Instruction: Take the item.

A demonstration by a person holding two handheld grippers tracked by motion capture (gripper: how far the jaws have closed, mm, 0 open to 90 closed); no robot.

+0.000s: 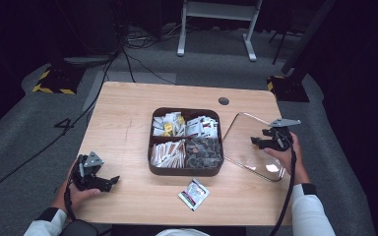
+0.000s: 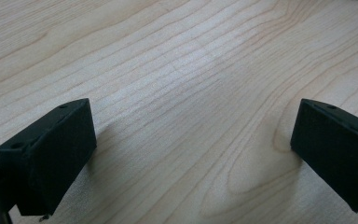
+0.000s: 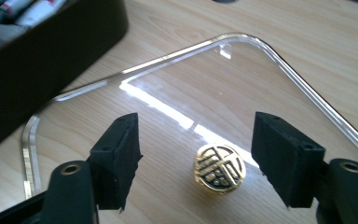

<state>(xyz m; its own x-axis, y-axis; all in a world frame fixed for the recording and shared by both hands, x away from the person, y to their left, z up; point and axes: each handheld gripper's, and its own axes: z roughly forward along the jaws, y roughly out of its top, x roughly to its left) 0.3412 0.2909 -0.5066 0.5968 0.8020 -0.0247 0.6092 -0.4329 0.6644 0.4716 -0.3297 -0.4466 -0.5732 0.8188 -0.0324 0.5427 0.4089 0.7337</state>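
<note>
Clear lid (image 1: 250, 142) off, flat at three o'clock of the open brown box (image 1: 185, 170), its gold knob (image 3: 219, 168) between the right gripper's (image 1: 257, 141) spread, non-touching jaws; left gripper (image 1: 114, 181) released at eight o'clock; grasp and re-covering judged outstanding.

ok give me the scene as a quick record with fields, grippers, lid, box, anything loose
right gripper: jaws open, over the clear lid, either side of its gold knob, not pressing on it
left gripper: jaws open over bare table
clear lid: flat on the table, right of the box
box: dark, four compartments of sachets, uncovered
loose sachet: on the table in front of the box
</note>
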